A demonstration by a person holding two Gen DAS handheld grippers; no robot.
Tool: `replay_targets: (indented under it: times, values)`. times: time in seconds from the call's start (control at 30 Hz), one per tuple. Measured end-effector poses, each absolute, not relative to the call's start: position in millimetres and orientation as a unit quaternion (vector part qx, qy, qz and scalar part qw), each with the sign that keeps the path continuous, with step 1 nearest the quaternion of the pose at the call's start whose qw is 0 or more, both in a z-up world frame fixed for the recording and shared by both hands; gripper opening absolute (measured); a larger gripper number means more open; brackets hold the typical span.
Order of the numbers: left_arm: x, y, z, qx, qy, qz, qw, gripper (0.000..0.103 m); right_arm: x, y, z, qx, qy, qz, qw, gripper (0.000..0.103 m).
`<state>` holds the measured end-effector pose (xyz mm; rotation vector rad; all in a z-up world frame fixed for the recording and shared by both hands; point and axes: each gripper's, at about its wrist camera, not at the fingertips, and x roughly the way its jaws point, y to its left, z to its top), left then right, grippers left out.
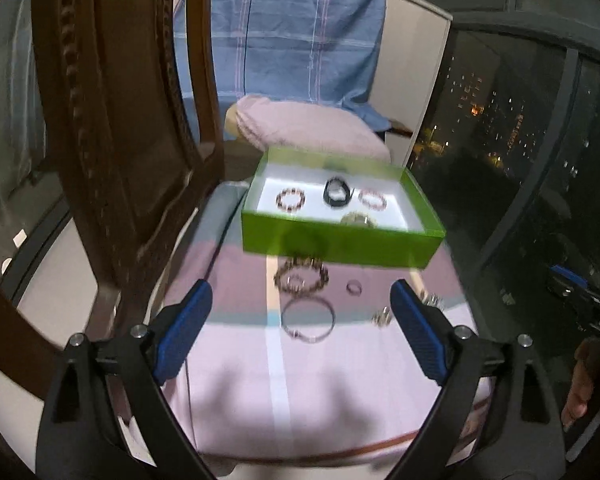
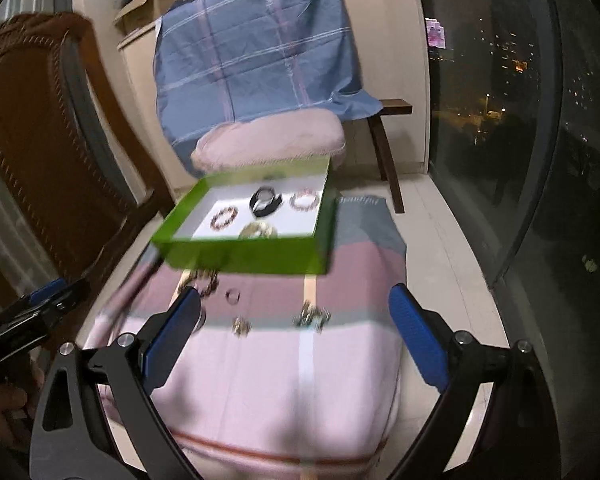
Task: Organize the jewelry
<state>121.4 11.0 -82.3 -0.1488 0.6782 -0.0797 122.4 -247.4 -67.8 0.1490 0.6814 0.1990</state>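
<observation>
a green box (image 1: 340, 242) is seen at the far end of a pink striped cloth (image 1: 300, 380), and it serves as the landmark here. inside the box lie a dark beaded bracelet (image 1: 290, 199), a black watch (image 1: 337, 193), a pale pink bracelet (image 1: 372, 199) and a gold piece (image 1: 357, 219) half hidden by the near wall. just in front of the box a dark beaded bracelet (image 1: 301, 276) and a small ring (image 1: 354, 288) are laid on the cloth; nearer still a thin bangle (image 1: 309, 319) and a small cluster piece (image 1: 381, 317) are found. left of the box a carved wooden chair (image 1: 112, 140) stands close, and behind the box a pink cushion (image 1: 308, 126) and a blue checked sheet (image 1: 292, 36) are seen.

the left gripper (image 1: 301, 330) is held wide apart over the cloth, nothing between its pads. the right gripper (image 2: 296, 330) is likewise spread wide and empty.

motion blur softens the jewelry; another piece (image 2: 312, 317) cannot be identified.
</observation>
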Motion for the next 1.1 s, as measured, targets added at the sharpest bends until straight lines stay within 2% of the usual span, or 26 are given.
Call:
replay_targets:
  times: [0.2,1.1]
  values:
    - [112.8,5.7,-87.6,-0.052,0.343,-0.044,0.937,0.090,104.6,-226.3,-76.8,0.029,0.345,0.101,0.933,0.093]
    - [110.5,-5.0,-100.1,-0.031,0.362,-0.073,0.929,0.090,107.1,-221.9,-83.6,0.039,0.349,0.106,0.930,0.093]
